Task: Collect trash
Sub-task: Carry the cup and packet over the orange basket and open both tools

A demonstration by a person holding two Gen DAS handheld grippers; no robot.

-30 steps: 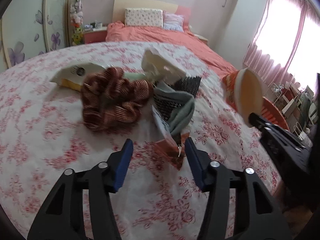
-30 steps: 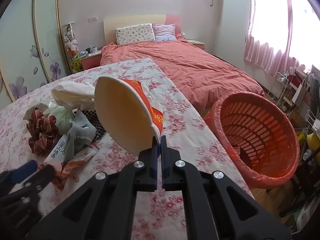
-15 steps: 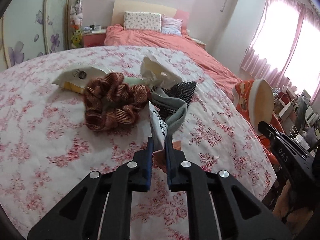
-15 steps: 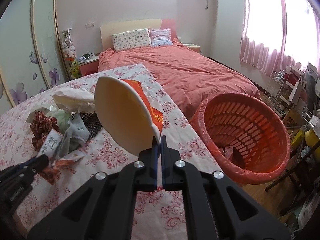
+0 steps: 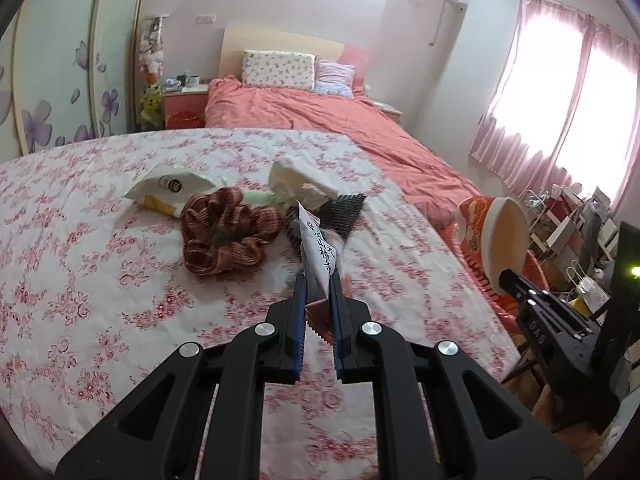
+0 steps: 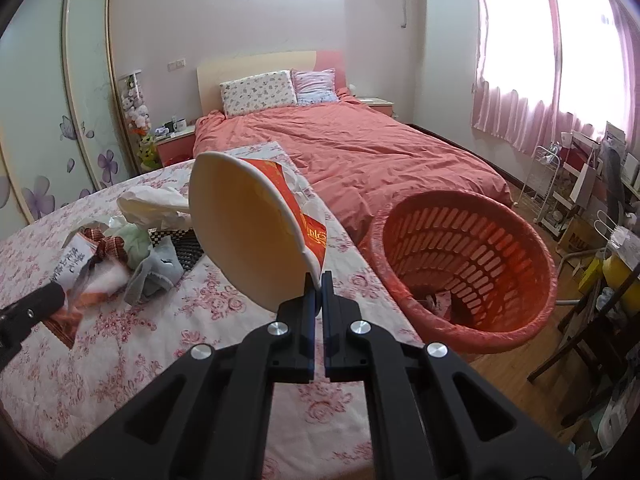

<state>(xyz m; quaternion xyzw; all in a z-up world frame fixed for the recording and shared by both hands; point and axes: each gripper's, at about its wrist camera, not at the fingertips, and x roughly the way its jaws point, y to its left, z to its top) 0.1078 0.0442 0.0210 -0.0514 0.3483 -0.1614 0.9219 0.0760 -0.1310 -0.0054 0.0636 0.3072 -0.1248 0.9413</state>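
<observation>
Wrapper: snack wrapper (image 5: 320, 256), loose on the tablecloth (image 5: 80, 280) a second ago, now pinched in closed left gripper (image 5: 318, 300) and lifted.
Bowl: paper noodle bowl (image 6: 248, 232) stays clamped by right gripper (image 6: 317, 292), near orange basket (image 6: 472, 264).
Next: both probably get dumped there.

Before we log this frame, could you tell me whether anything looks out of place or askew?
The paper bowl hangs tipped on its side, pinched by its rim in the right tool. On the floral table, socks and a plaid scrunchie lie mixed among the wrappers, which looks odd for a trash pile.
</observation>
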